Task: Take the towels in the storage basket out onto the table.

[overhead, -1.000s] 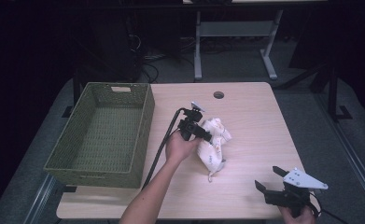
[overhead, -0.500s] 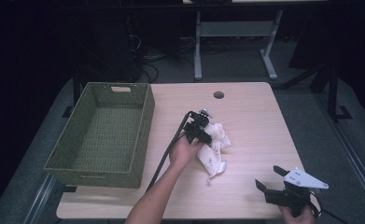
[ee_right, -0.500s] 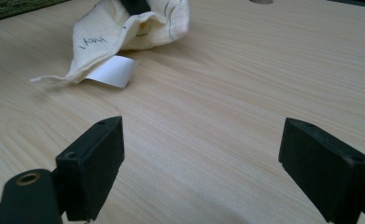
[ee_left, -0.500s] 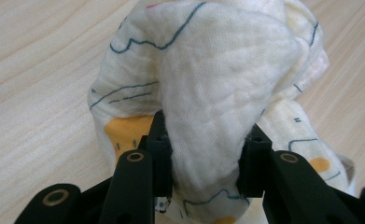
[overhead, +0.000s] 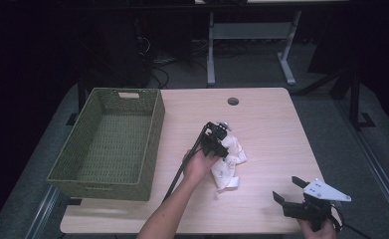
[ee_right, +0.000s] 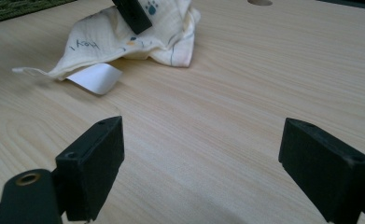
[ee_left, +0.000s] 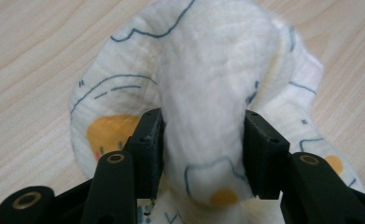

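A white cloth (overhead: 230,164) printed with blue lines and orange spots lies crumpled near the middle of the wooden table (overhead: 271,129). My left gripper (overhead: 222,149) points down onto its far end. In the left gripper view a puffy fold of the cloth (ee_left: 203,70) stands between the jaws of the left gripper (ee_left: 203,126), which have just been opening; the pads flank it loosely without squeezing. My right gripper (overhead: 286,189) rests open near the front right edge. The right gripper (ee_right: 203,135) faces the cloth (ee_right: 138,37) across bare wood with nothing between its jaws.
A green woven basket (overhead: 154,134) with nothing inside stands at the table's left side. A round cable hole (overhead: 233,101) sits near the far edge. A white label (ee_right: 96,77) sticks out from under the cloth. Dark floor and table legs lie beyond.
My left hand has shifted a little right and toward the front with the cloth. The cloth now lies spread lower on the table. The right gripper has stayed put.
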`<state>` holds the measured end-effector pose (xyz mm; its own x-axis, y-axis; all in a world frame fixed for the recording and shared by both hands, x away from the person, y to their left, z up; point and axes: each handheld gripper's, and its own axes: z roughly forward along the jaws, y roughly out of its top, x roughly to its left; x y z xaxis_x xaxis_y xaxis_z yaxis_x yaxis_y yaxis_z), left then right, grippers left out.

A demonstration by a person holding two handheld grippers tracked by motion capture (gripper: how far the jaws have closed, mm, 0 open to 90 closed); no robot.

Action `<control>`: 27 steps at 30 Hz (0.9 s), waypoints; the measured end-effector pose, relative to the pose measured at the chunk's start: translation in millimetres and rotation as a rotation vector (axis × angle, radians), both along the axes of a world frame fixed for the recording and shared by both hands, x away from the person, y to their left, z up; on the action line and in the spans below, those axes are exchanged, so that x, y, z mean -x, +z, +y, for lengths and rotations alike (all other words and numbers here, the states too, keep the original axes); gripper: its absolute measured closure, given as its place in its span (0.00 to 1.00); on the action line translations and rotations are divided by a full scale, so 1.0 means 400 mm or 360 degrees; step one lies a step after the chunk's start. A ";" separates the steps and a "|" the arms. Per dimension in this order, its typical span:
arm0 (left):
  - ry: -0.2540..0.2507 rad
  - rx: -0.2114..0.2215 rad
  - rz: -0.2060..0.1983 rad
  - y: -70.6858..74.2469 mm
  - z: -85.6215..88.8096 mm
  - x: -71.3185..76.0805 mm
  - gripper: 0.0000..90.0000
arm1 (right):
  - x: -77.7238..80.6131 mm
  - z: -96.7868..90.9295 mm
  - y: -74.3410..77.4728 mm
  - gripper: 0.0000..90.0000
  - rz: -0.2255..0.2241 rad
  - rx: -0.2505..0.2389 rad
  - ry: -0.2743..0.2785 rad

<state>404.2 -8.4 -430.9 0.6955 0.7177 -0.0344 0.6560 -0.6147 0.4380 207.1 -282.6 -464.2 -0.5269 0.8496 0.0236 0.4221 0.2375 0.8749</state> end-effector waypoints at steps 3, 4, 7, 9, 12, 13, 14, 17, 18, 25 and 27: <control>-0.0018 0.0007 0.0013 -0.003 0.000 0.000 0.52 | 0.001 -0.002 0.000 0.15 -0.0010 0.0000 0.0003; -0.0024 0.0004 0.0028 -0.004 0.000 -0.001 0.50 | 0.001 -0.002 0.000 0.15 -0.0008 -0.0001 -0.0002; -0.0018 0.0036 0.0030 -0.003 0.004 -0.002 0.41 | 0.000 0.000 -0.001 0.15 0.0000 -0.0002 -0.0008; -0.0014 0.0055 0.0023 0.001 0.008 -0.004 0.39 | -0.001 -0.001 -0.002 0.15 -0.0002 -0.0001 -0.0006; -0.0006 0.0105 -0.0010 0.008 0.013 -0.003 0.35 | -0.001 -0.003 -0.003 0.15 0.0008 0.0000 -0.0014; 0.0000 0.0119 -0.0023 0.009 0.014 -0.002 0.34 | 0.000 -0.004 -0.003 0.15 0.0010 -0.0002 -0.0020; 0.0001 0.0131 -0.0029 0.013 0.016 -0.001 0.33 | 0.000 -0.004 -0.003 0.15 0.0005 -0.0003 -0.0024; -0.0010 0.0129 -0.0066 0.023 0.020 0.002 0.30 | 0.000 -0.006 -0.003 0.15 0.0001 -0.0004 -0.0033; -0.0006 0.0126 -0.0076 0.025 0.020 0.004 0.28 | 0.000 -0.006 -0.003 0.15 0.0004 -0.0004 -0.0034; -0.0027 0.0184 -0.0110 0.039 0.035 0.014 0.22 | -0.001 -0.001 -0.004 0.15 0.0013 0.0014 -0.0027; -0.0016 0.0212 -0.0122 0.043 0.041 0.018 0.22 | 0.001 -0.001 -0.003 0.15 0.0010 0.0012 -0.0022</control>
